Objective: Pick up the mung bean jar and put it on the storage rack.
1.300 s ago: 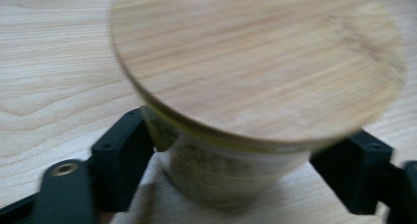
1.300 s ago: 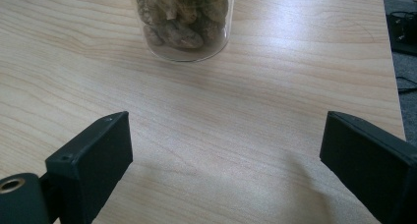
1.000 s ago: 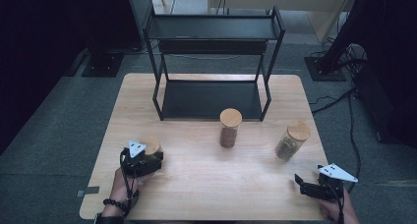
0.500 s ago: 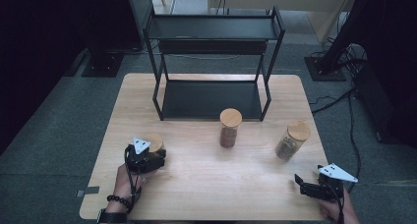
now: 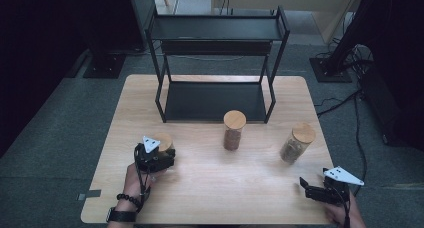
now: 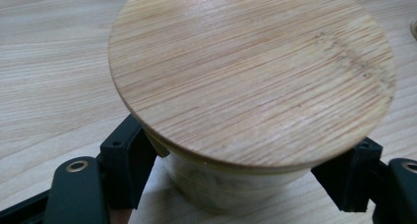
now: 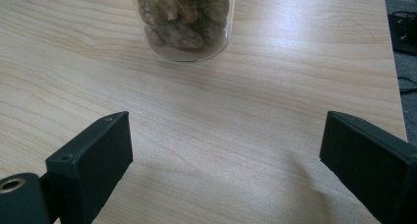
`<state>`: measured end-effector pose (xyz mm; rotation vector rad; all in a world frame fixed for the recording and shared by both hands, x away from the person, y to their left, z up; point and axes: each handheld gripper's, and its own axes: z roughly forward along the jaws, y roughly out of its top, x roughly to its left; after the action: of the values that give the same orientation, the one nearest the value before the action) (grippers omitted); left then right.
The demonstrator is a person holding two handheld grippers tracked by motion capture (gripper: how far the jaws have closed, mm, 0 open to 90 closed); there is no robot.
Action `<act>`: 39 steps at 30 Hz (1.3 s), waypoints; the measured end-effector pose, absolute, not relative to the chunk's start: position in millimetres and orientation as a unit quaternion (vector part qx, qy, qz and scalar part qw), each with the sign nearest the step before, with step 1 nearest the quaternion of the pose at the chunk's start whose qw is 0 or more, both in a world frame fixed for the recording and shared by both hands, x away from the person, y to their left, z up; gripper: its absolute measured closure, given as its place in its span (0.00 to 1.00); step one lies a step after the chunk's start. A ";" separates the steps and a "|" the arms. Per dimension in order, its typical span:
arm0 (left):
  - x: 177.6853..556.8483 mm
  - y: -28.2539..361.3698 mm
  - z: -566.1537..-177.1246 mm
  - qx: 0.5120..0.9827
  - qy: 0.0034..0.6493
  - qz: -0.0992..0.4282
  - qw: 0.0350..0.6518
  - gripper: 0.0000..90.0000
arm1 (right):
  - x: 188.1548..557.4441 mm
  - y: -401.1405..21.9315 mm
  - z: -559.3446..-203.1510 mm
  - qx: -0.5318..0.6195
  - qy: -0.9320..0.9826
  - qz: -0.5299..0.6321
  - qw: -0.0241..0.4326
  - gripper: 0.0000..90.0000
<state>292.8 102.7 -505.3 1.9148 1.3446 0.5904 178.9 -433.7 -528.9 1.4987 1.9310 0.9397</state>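
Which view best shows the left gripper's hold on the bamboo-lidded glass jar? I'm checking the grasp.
The left gripper view: the round bamboo-lidded glass jar sits between both black jaws, pressed under its lid. The high view shows its lid behind the left gripper.

The left tool point(image 5: 159, 153) sits at the near-left of the tabletop point(image 5: 210, 188), its jaws closed around a lidded glass jar point(image 6: 251, 71), one black jaw on each side of the glass just under the lid. The left hand point(image 5: 137, 175) grips the tool from behind, with a bead bracelet and a dark wristband on its wrist, and the forearm comes in from the near edge. The right tool point(image 5: 325, 188) lies at the near-right corner, jaws spread wide with nothing between them, the right hand point(image 5: 345, 215) behind it.
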 end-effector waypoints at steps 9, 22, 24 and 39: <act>300.2 94.7 -502.5 0.747 0.515 0.228 0.353 0.28 | 179.1 -433.9 -528.9 0.553 0.712 0.348 0.256 0.06; 312.6 77.9 -498.7 0.752 0.506 0.224 0.357 0.28 | 179.2 -434.2 -528.9 0.552 0.713 0.350 0.254 0.06; 314.3 76.4 -498.4 0.753 0.506 0.224 0.357 0.28 | 179.2 -434.3 -528.9 0.552 0.713 0.351 0.253 0.06; 324.7 65.2 -494.5 0.754 0.502 0.227 0.358 0.28 | 179.4 -434.8 -528.9 0.551 0.713 0.353 0.250 0.06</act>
<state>324.7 65.2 -494.5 1.9448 1.2943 0.5861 179.4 -434.8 -528.9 1.5007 1.9417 0.9613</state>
